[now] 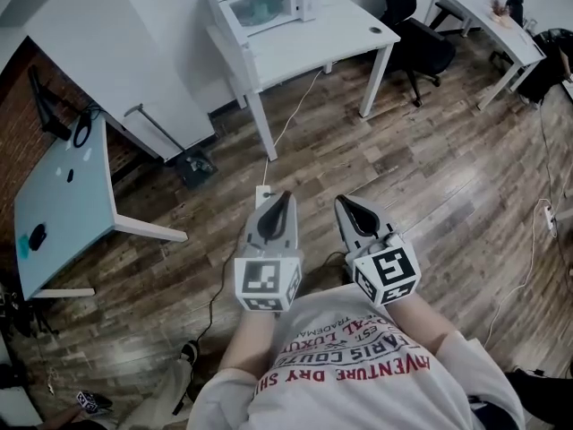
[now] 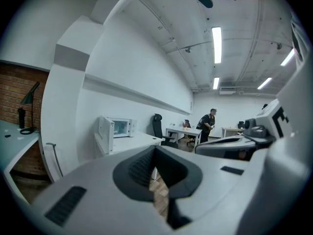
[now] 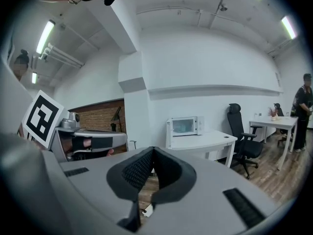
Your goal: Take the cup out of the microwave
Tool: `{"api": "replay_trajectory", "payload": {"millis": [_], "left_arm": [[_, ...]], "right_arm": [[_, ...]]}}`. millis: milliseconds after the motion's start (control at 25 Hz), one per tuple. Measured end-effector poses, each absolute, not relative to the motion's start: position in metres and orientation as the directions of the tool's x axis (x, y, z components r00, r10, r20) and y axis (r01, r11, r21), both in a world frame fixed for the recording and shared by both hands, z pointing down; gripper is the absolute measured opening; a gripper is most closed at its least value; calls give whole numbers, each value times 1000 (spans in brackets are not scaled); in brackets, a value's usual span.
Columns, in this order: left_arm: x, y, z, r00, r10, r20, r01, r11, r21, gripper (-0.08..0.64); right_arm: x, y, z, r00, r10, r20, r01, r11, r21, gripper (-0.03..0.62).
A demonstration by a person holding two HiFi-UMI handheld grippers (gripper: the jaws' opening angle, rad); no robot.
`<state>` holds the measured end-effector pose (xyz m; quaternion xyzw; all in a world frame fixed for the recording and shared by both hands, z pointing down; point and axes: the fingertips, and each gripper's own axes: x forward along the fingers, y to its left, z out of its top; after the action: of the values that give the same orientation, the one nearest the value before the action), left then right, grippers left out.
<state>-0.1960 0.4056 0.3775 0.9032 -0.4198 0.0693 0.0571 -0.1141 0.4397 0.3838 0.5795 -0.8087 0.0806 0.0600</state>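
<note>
The white microwave (image 1: 269, 4) stands far ahead on a white table (image 1: 322, 43). It also shows small in the left gripper view, microwave (image 2: 119, 128), and in the right gripper view, microwave (image 3: 186, 126). Its door (image 2: 104, 129) hangs open to the left. Its inside looks greenish and I cannot make out the cup. My left gripper (image 1: 285, 199) and right gripper (image 1: 344, 204) are held side by side close to my body, well short of the table, pointing roughly level toward it. Both are shut with nothing between the jaws, as the left gripper (image 2: 155, 152) and the right gripper (image 3: 152, 153) show close up.
Wooden floor lies between me and the table. A power strip (image 1: 263, 192) and its cable lie on the floor just ahead. A pale green table (image 1: 63, 195) is at left, a black office chair (image 1: 421, 43) right of the microwave table, another desk (image 1: 483, 12) far right. A person (image 2: 207, 124) stands far off.
</note>
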Motion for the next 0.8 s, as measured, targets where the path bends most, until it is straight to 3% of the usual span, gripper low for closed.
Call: {"api": "replay_trajectory", "payload": {"millis": [360,800], "left_arm": [[-158,349,389,573,-793,205,-815,-577,46,8],[-63,242,362,454,-871,186,-890,-455,41,8]], "right_arm": [[-78,377,392,-411,-893,185,-911,408,-58,12],[25,255,360,-528,-833,164,-848,529,-44,12]]}}
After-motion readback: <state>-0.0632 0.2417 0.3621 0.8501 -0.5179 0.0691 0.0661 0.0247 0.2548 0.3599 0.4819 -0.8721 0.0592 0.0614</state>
